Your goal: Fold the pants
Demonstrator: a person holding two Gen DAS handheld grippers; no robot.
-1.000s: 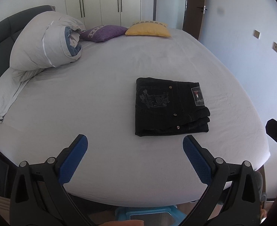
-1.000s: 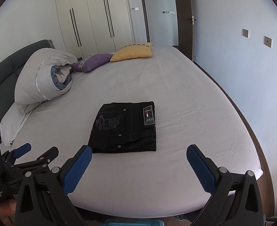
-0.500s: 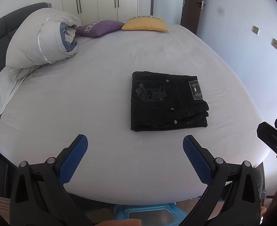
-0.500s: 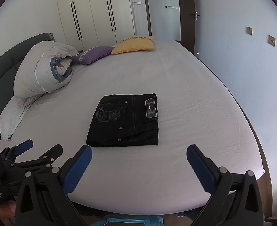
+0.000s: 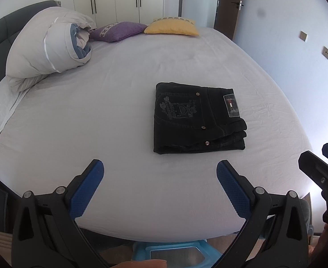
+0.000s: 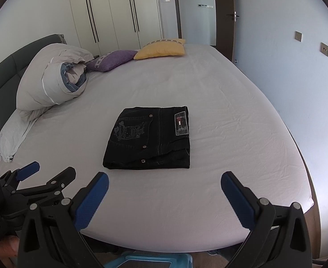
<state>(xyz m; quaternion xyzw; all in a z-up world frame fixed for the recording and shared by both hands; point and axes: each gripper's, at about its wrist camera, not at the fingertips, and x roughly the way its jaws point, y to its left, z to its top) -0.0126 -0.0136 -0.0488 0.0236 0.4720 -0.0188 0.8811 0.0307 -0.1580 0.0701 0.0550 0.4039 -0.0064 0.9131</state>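
Observation:
Black pants (image 5: 197, 118) lie folded into a compact rectangle on the white bed (image 5: 119, 102), label and pocket embroidery facing up. They also show in the right wrist view (image 6: 150, 138). My left gripper (image 5: 159, 178) is open and empty, held back over the bed's near edge, apart from the pants. My right gripper (image 6: 164, 189) is open and empty, also near the front edge, short of the pants. Each gripper shows at the other view's edge: the right one (image 5: 320, 169) and the left one (image 6: 45, 176).
A rolled grey duvet (image 5: 50, 49) and a white pillow (image 5: 1, 109) lie at the left. A purple cushion (image 5: 119, 31) and a yellow cushion (image 5: 170, 26) sit at the far end. A blue stool (image 5: 175, 254) stands below the bed edge. Wall at right.
Both grippers have drifted slightly, so the pants sit a little differently in each view. The pants have not moved. Both grippers stay open.

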